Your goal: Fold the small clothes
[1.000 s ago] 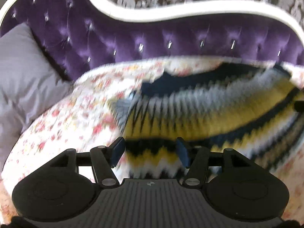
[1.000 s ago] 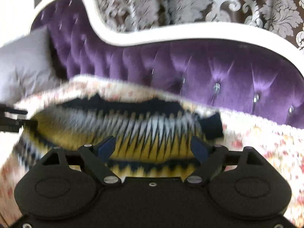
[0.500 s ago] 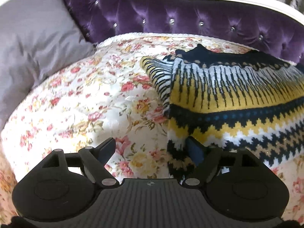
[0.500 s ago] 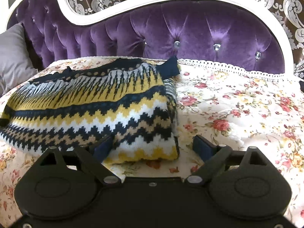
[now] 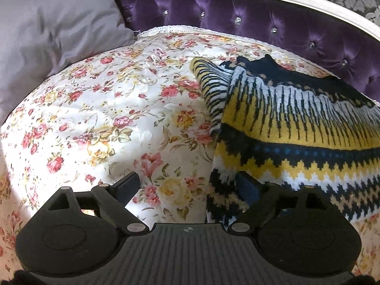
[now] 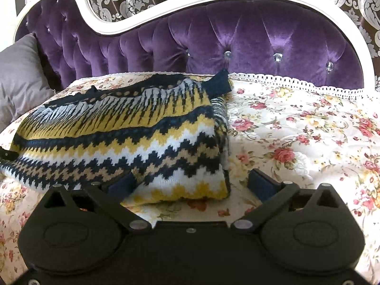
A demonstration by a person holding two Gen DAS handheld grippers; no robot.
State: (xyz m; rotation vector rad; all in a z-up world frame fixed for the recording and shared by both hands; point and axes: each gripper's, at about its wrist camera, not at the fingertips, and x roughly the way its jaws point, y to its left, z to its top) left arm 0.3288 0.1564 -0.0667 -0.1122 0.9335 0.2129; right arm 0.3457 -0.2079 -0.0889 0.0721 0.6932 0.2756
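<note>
Sweater (image 6: pixel 123 133) is lying folded on the floral bedspread (image 5: pixel 99 109), below the purple headboard (image 6: pixel 237 38); grey pillow (image 5: pixel 47 23) sitting far left. Left gripper (image 5: pixel 187 185) is spreading wide over the sweater's near left corner, gripping nothing. Right gripper (image 6: pixel 190 182) is also widening, straddling the near right corner, pads not pressing.

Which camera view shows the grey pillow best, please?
The left wrist view: the grey pillow fills its upper left corner, large and close, lying on the floral bedspread. The right wrist view shows only a slice of it at the left edge.
</note>
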